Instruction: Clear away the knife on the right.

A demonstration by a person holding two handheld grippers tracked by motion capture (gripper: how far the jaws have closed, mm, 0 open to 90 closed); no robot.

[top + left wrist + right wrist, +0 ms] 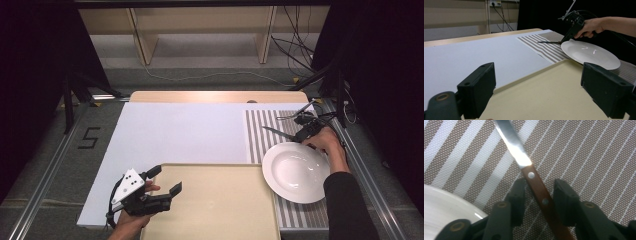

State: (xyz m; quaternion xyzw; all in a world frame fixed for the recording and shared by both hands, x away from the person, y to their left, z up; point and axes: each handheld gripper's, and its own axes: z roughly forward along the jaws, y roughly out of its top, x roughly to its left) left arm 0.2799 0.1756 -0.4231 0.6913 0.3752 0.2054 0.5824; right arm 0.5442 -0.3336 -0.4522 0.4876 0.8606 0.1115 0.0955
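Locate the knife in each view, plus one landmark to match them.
High view: knife at right, on the striped mat beyond the plate, by the right hand-held gripper.
Left gripper view: upper right of centre, blade sticking out left of the plate's far rim.
Right gripper view: centre, wooden handle between the jaws, blade toward the top.
Shared landmark: white plate.

Knife (524, 157): shiny metal blade, wooden handle; woven placemat (586, 157)

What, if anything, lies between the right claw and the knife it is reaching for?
Nothing visible. The right claw already straddles the knife handle on the striped mat; one jaw looks to touch the handle, the other stands apart. The plate lies off to one side.
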